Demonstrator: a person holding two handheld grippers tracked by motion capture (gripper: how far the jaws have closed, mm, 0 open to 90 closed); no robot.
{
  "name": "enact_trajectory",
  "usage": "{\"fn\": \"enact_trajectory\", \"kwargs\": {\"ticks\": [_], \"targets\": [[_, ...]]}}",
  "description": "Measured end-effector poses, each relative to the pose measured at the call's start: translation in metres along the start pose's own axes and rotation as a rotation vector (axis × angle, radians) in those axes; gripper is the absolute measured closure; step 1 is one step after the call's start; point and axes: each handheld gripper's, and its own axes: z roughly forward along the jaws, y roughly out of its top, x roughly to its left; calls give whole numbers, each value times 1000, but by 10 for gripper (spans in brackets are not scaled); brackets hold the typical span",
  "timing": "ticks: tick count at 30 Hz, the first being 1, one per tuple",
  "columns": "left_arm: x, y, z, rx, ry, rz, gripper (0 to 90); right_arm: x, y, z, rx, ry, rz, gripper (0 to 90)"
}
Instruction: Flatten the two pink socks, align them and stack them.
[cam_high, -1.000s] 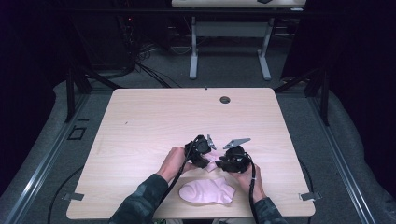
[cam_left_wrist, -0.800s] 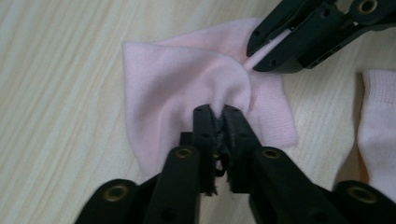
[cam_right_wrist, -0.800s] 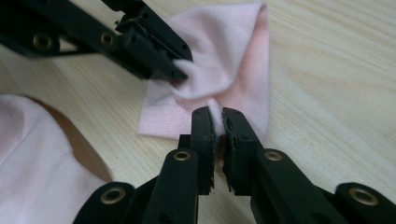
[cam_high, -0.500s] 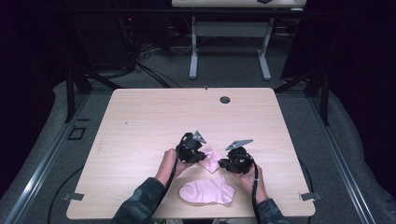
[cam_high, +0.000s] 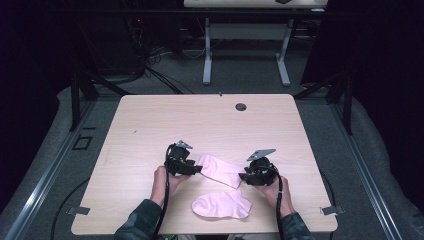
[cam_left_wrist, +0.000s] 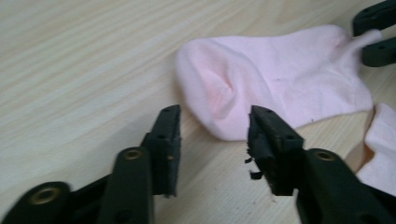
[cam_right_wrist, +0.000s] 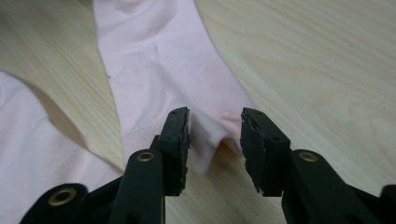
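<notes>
Two pink socks lie on the pale wooden table (cam_high: 150, 120), toward the person's edge of it. One sock (cam_high: 220, 170) is stretched out flat between the two grippers; the second sock (cam_high: 222, 205) lies bunched just in front of it, closer to the person, the two almost touching at one end.

At the left, the left gripper (cam_high: 196, 169) sits at the rounded end of the stretched sock. From the left gripper view its jaws have just been opening and now stand apart, with bare wood between the pads and the sock (cam_left_wrist: 275, 88) lying just beyond the tips, not pinched.

On the other side, the right gripper (cam_high: 243, 176) is at the opposite end of the same sock. In the right gripper view its jaws have also just been opening: they stand parted, and a small raised fold of the sock (cam_right_wrist: 168, 70) pokes up between them. Whether the pads touch that fold I cannot tell, though a gap shows on each side of it.

Farther up the table, a dark round hole (cam_high: 241, 106) sits near the far edge.
</notes>
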Motion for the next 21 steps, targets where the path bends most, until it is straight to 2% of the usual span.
{"fn": "enact_trajectory", "kwargs": {"ticks": [3,4,7,8,11,12,13,14,15,16,17,18,21], "targets": [[-1,-1,-6,-24,5,11,447,6,2,-8,-23,3,-20,584],[-3,-1,-9,-32,21,25,447,9,2,-10,-33,0,-31,583],[-7,-2,-12,-50,13,56,407,20,3,-12,-35,37,-83,584],[-9,-1,-12,-54,10,75,393,24,3,-6,-11,61,-102,585],[-15,0,-10,-60,-3,120,388,27,2,3,14,75,-112,601],[-18,0,-7,-56,-16,148,385,28,1,12,48,83,-124,626],[-18,0,-7,-56,-16,148,387,28,1,12,48,83,-124,626],[-21,1,-5,-45,-21,168,387,28,1,14,47,86,-125,643],[-22,1,-4,-43,-25,180,392,27,1,15,39,91,-118,685],[-25,1,-2,-38,-32,197,403,25,1,14,44,87,-111,774],[-25,1,-2,-38,-32,197,414,25,1,14,44,87,-111,774],[-28,1,1,-31,-45,210,417,23,-1,15,30,94,-93,828],[-30,2,2,-25,-53,233,424,21,-1,15,26,109,-73,843]]}}
